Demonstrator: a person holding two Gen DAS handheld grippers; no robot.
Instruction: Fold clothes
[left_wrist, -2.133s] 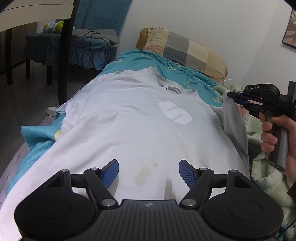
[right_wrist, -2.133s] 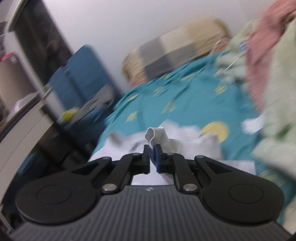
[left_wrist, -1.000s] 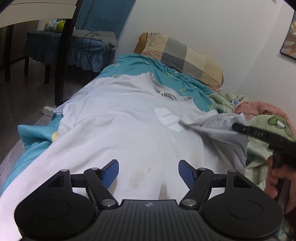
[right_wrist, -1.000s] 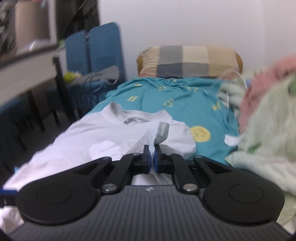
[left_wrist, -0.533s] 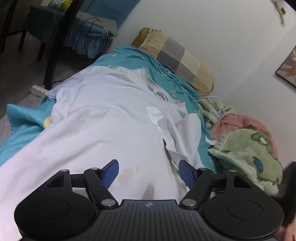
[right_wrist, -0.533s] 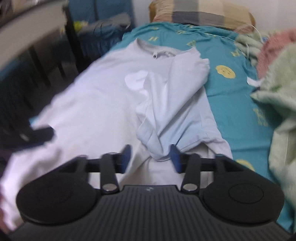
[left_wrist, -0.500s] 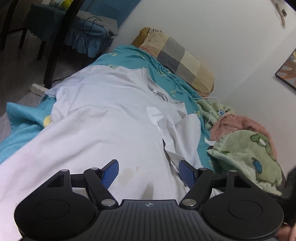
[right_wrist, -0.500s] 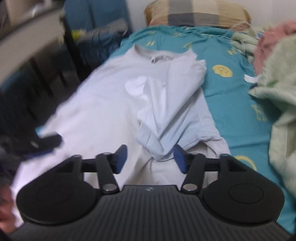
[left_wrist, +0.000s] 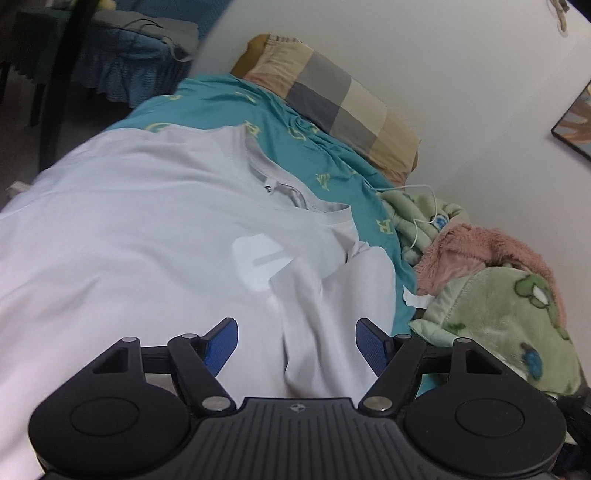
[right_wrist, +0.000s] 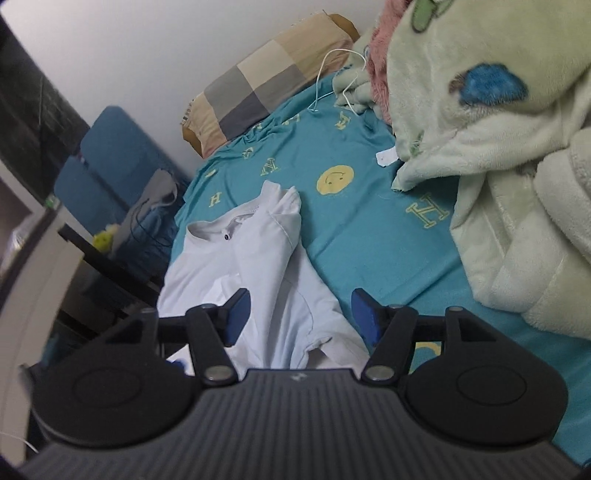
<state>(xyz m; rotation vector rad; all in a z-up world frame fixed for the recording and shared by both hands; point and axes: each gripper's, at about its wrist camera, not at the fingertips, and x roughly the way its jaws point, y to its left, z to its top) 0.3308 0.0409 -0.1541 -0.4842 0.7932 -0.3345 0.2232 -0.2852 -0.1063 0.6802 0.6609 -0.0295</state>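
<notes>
teal bedsheet (right_wrist: 369, 229); white T-shirt (left_wrist: 129, 229) spread | both tongs (left_wrist: 297, 345) (right_wrist: 301, 317) spread, empty

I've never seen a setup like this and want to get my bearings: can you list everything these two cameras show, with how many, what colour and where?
T-shirt: one, white, spread flat on the bed, one sleeve folded over its front.
Bedsheet: one, teal with yellow letters and a smiley face, under the shirt.
Pillow: one, checked beige and grey, at the head of the bed by the wall.
Fleece blankets: a heap, green and pink, along the bed's wall side.
Cable: one, white, across the blankets.
Chair: one, blue, beside the bed.
Picture frame: one, dark, on the wall.
Left hand-held gripper: black with blue pads, open over the shirt.
Right hand-held gripper: same, open over the folded sleeve.
</notes>
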